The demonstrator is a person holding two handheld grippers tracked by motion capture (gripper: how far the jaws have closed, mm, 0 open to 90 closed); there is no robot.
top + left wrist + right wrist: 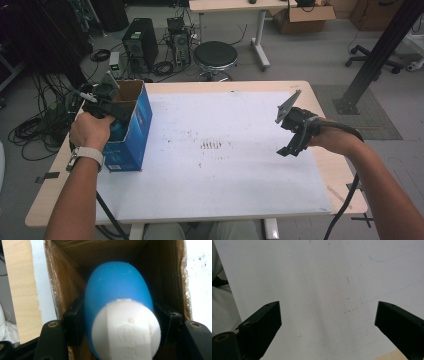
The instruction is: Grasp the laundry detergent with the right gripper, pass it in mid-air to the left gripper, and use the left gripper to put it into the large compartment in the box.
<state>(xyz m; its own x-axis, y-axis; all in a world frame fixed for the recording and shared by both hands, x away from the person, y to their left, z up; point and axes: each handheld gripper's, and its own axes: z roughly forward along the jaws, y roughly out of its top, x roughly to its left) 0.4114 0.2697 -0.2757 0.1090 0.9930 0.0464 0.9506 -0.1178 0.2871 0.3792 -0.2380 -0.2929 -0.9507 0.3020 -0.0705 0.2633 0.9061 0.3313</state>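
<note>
High view: the left gripper (111,107) reaches into an open blue cardboard box (131,131) at the table's 9 o'clock edge.

Left gripper view: its 2 jaws clamp a blue bottle (117,302), white cap (127,330) nearest, likely to steady it inside the box.

Right gripper view: the right gripper (328,322) waits wide open, empty, above the white mat (317,277).

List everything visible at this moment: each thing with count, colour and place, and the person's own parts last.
bottle: 1, blue with white cap, inside the box, clamped between the left gripper's fingers
cardboard box: 1, blue outside, brown inside, open top, table's left edge
white sheet: 1, covers most of the wooden table
stool: 1, black, beyond the table
computer towers: 2, black, on the floor among cables
left gripper: 1, black, shut on the bottle in the box
right gripper: 1, black, open above the sheet
forearms: 2, watch on the left wrist
</note>
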